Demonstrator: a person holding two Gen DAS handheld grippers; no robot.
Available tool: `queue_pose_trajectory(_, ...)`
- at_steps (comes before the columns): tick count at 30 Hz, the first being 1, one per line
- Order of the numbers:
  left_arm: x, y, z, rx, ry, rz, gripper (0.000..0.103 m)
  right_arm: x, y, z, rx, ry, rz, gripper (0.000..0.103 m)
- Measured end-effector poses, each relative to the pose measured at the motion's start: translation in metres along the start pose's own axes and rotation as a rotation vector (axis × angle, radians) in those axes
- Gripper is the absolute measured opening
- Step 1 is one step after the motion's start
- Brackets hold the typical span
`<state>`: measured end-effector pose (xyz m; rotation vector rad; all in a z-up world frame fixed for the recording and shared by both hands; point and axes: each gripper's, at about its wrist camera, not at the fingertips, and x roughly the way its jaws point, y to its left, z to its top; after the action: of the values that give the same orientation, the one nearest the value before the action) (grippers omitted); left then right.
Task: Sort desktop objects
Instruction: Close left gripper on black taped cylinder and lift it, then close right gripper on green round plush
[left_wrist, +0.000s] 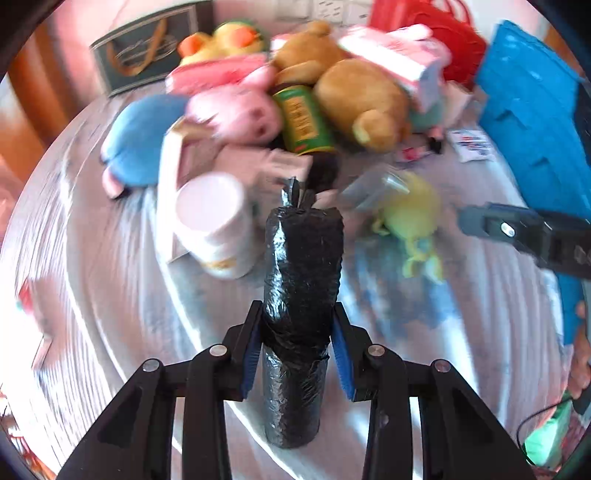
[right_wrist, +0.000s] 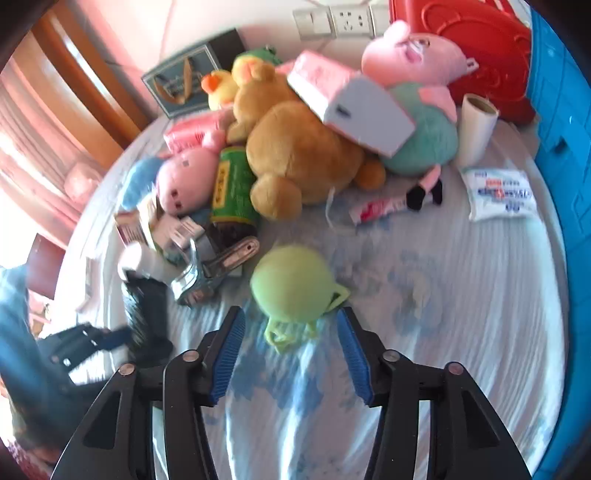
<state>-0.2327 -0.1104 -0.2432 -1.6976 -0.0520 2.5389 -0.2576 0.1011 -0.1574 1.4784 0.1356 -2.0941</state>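
My left gripper (left_wrist: 297, 332) is shut on a black roll of plastic bags (left_wrist: 301, 295), held upright above the table; the roll also shows at the left of the right wrist view (right_wrist: 146, 317). My right gripper (right_wrist: 291, 328) is open, its blue pads on either side of a small green round toy (right_wrist: 290, 282) that lies on the cloth. The same toy shows in the left wrist view (left_wrist: 410, 214), with the right gripper (left_wrist: 517, 229) coming in from the right.
A pile lies behind: brown bear (right_wrist: 303, 155), pink pig plush (right_wrist: 184, 177), green can (right_wrist: 232, 188), white jar (left_wrist: 214, 225), pink boxes (right_wrist: 332, 88), metal clamp (right_wrist: 210, 273), tissue pack (right_wrist: 498, 192), white roll (right_wrist: 476, 129). A blue bin (left_wrist: 532, 110) and a red basket (right_wrist: 480, 48) stand right.
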Motion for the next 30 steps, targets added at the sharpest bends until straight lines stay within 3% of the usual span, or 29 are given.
queue_pose_trajectory(3,0.016,0.012,-0.009,-0.052,0.058,0.005,0.034,0.019,-0.003,-0.005,0.002,0.051,-0.048,0.090)
queue_pose_trajectory(6,0.032,0.017,-0.021,-0.078,0.112,0.013,0.040,0.040,-0.007,-0.012,-0.007,0.113,-0.103,0.091)
queue_pose_trajectory(8,0.034,0.017,-0.024,-0.070,0.105,0.028,0.052,0.057,-0.013,-0.017,0.010,0.170,-0.113,0.096)
queue_pose_trajectory(9,0.039,0.016,-0.024,-0.065,0.120,0.042,0.064,0.067,-0.017,-0.020,0.029,0.215,-0.116,0.103)
queue_pose_trajectory(10,0.040,0.013,-0.025,-0.052,0.108,0.048,0.073,0.071,-0.013,-0.022,-0.001,0.178,-0.152,0.103)
queue_pose_trajectory(13,0.044,0.003,-0.027,-0.035,0.093,0.070,0.091,0.096,-0.002,-0.027,-0.058,0.188,-0.247,0.103)
queue_pose_trajectory(17,0.046,0.002,-0.025,-0.036,0.074,0.069,0.102,0.106,-0.004,-0.040,-0.012,0.040,-0.262,0.103)
queue_pose_trajectory(20,0.044,0.002,-0.022,-0.035,0.077,0.071,0.103,0.116,-0.005,-0.049,-0.027,-0.011,-0.259,0.103)
queue_pose_trajectory(24,0.038,0.002,-0.019,-0.044,0.096,0.080,0.103,0.127,-0.013,-0.047,-0.029,0.031,-0.200,0.100)
queue_pose_trajectory(26,0.029,0.002,-0.017,-0.047,0.092,0.104,0.088,0.123,-0.018,-0.043,-0.002,0.005,-0.148,0.085)
queue_pose_trajectory(27,0.024,0.002,-0.016,-0.044,0.083,0.115,0.080,0.118,-0.019,-0.042,0.004,-0.030,-0.141,0.083)
queue_pose_trajectory(29,0.017,0.006,-0.013,-0.055,0.069,0.122,0.073,0.109,-0.019,-0.037,0.002,-0.120,-0.118,0.085)
queue_pose_trajectory(30,0.017,0.008,-0.012,-0.068,0.070,0.117,0.072,0.109,-0.018,-0.034,-0.004,-0.145,-0.104,0.095)
